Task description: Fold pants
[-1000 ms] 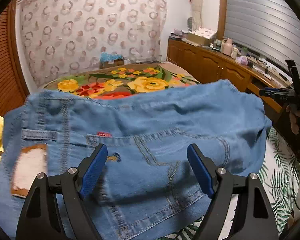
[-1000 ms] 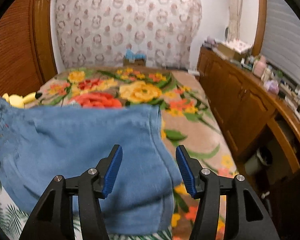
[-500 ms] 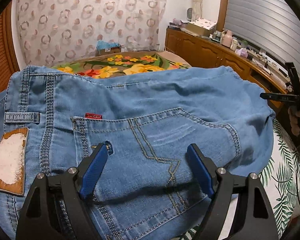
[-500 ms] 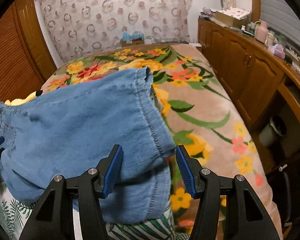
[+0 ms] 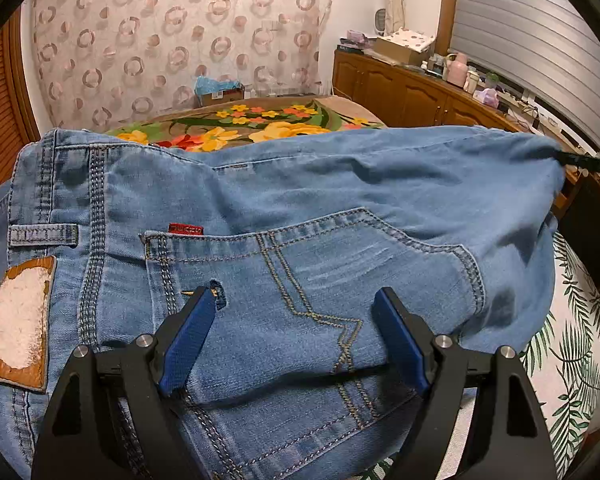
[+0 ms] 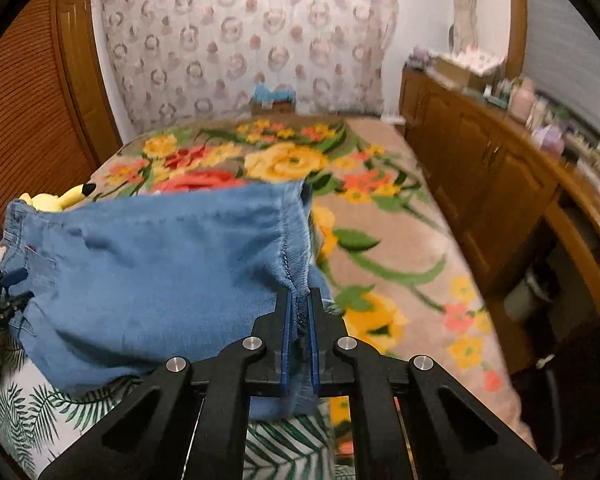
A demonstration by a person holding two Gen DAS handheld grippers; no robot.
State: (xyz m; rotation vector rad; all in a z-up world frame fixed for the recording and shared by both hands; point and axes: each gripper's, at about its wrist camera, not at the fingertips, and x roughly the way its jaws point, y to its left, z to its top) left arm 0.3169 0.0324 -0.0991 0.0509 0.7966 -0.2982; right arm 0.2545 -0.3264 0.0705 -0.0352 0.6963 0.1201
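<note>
The blue jeans [image 5: 300, 248] lay on the bed [image 6: 396, 240]. The right claw [image 6: 299, 316] was pressed together, pinching the jeans' hem edge. The left claw [image 5: 296, 316] hung spread above their back pocket [image 5: 340, 280], gripping nothing.

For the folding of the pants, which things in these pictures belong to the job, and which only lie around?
Belong to the job:
- jeans
- right gripper, shut on the jeans' hem
- left gripper, open over the back pocket

Only lying around:
- yellow plush toy
- floral blanket
- wooden cabinets
- cardboard box
</note>
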